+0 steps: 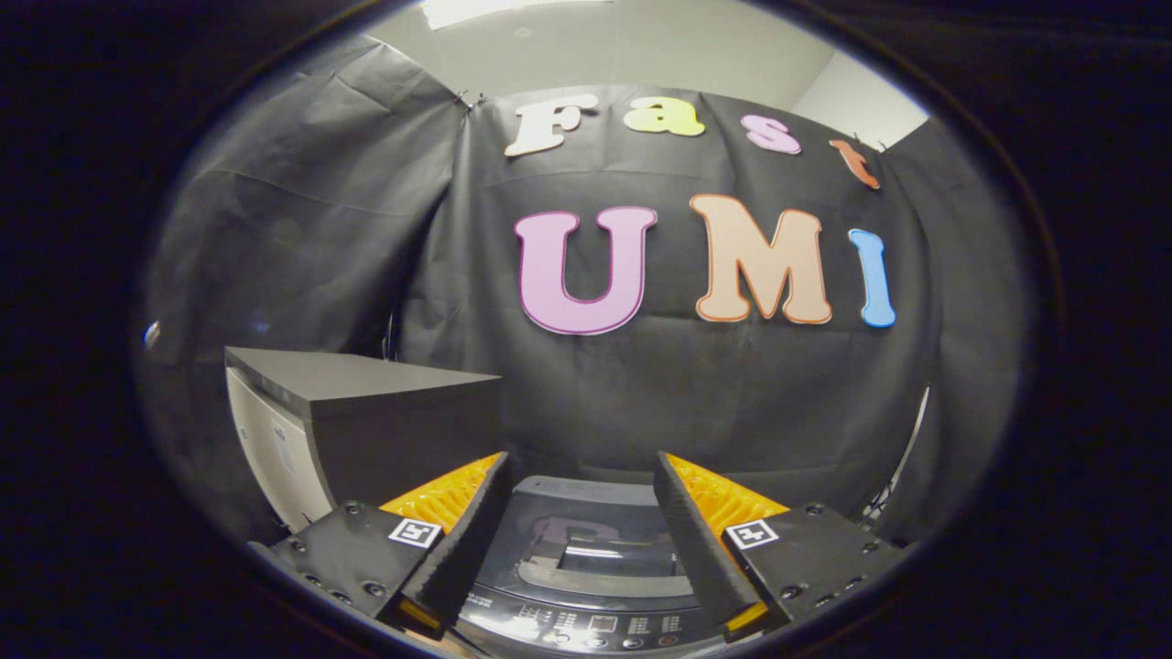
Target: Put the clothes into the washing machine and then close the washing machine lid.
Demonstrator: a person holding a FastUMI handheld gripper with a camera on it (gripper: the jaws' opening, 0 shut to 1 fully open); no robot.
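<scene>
Spread fingers [581, 513] empty; washing machine [586, 586] below between them.

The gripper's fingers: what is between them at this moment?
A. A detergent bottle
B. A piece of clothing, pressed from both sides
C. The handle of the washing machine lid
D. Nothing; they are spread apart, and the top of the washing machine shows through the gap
D. The gripper is open with nothing held, and the washing machine with its control panel shows through the gap between the fingers, below them.
</scene>
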